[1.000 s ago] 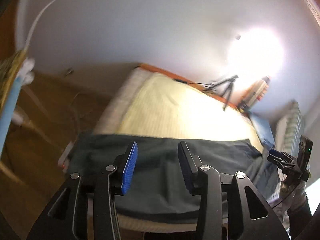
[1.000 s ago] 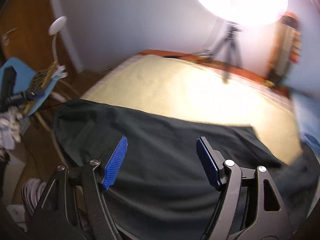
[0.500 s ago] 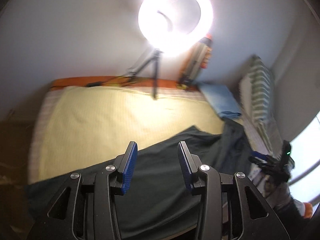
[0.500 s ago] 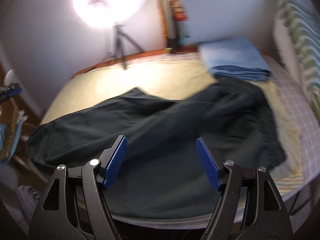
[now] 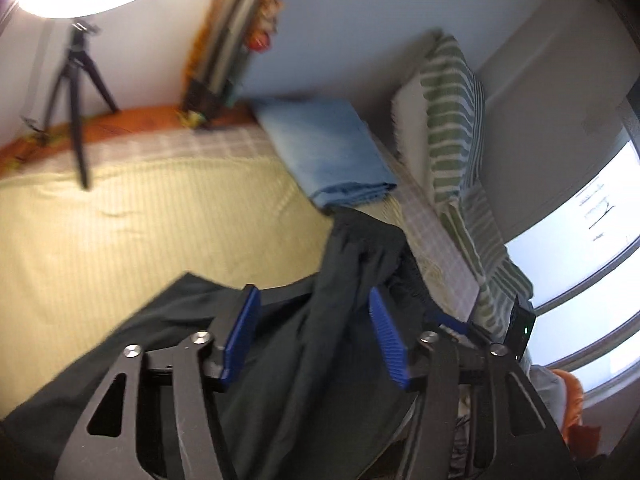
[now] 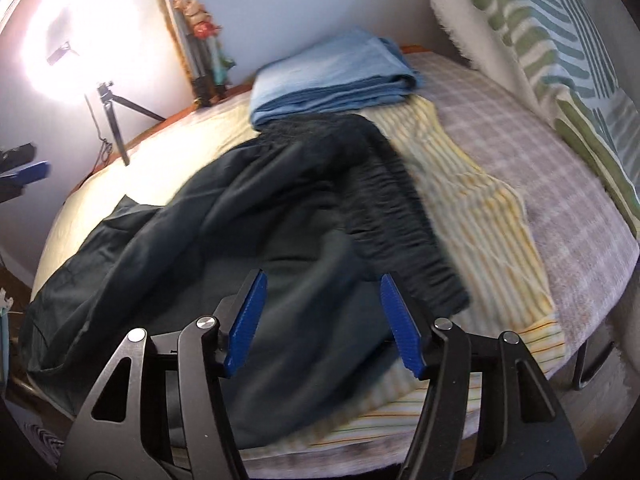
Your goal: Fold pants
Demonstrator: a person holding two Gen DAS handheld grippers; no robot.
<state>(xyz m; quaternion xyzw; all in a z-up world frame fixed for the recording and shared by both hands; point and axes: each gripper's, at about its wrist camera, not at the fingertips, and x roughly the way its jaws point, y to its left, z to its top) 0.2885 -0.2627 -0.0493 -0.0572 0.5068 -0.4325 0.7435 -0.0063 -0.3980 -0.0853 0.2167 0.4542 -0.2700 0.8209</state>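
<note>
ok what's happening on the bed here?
A person holds a gripper in each hand over dark pants that lie rumpled and unfolded on the bed, beside a folded blue cloth. The left gripper is opening and the right gripper is closing; neither pinches the fabric yet.

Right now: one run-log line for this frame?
stage: pre-grasp | pants: unfolded, rumpled on bed | left gripper: opening, nothing gripped | right gripper: closing, nothing gripped
</note>
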